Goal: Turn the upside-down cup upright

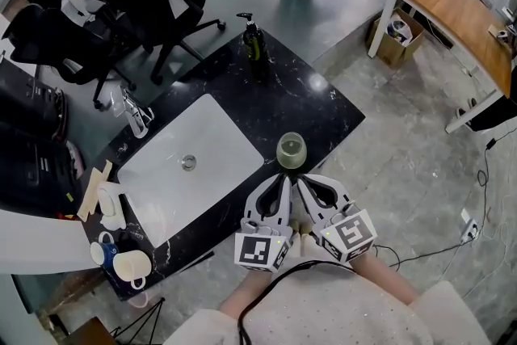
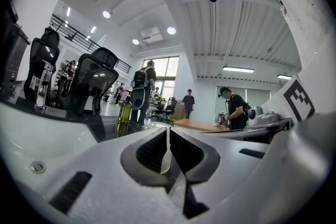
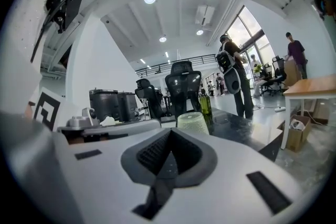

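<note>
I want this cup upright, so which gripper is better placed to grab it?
Probably right: the cup shows clear just ahead of the right gripper; the left gripper hides it behind its jaws. Both shut.

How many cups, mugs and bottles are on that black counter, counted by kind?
Upside-down cup: 1
Mugs: 2, a blue mug and a cream mug
Pump bottle: 1
Total: 4
</note>
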A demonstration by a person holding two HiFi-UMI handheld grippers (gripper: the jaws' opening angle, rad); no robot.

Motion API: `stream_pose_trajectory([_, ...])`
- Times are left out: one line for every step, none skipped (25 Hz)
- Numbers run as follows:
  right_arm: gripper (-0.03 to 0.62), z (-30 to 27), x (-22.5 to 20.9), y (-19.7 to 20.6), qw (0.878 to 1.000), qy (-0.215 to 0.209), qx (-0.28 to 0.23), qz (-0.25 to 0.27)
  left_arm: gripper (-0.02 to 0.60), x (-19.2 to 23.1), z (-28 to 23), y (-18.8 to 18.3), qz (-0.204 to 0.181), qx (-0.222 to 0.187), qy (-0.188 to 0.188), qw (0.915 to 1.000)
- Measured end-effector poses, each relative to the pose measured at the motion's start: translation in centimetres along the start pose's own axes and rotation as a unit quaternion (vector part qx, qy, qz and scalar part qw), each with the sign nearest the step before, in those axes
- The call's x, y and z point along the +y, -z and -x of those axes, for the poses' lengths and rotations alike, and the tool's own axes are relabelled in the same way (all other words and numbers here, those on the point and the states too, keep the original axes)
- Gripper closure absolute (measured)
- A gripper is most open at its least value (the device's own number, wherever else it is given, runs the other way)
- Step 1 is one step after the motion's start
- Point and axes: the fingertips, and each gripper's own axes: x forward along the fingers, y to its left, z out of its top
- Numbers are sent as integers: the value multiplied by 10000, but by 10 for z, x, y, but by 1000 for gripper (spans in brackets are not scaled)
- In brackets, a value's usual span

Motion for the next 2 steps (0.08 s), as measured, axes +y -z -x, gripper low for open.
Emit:
stream_pose_trajectory([588, 0, 0, 1, 10000, -4, 16, 0, 568, 1, 1, 0, -1, -4, -13, 10000])
stream_pose_trajectory([589, -1, 0, 1, 10000, -9, 32, 0, 567, 2, 1, -1, -3, -9, -24, 10000])
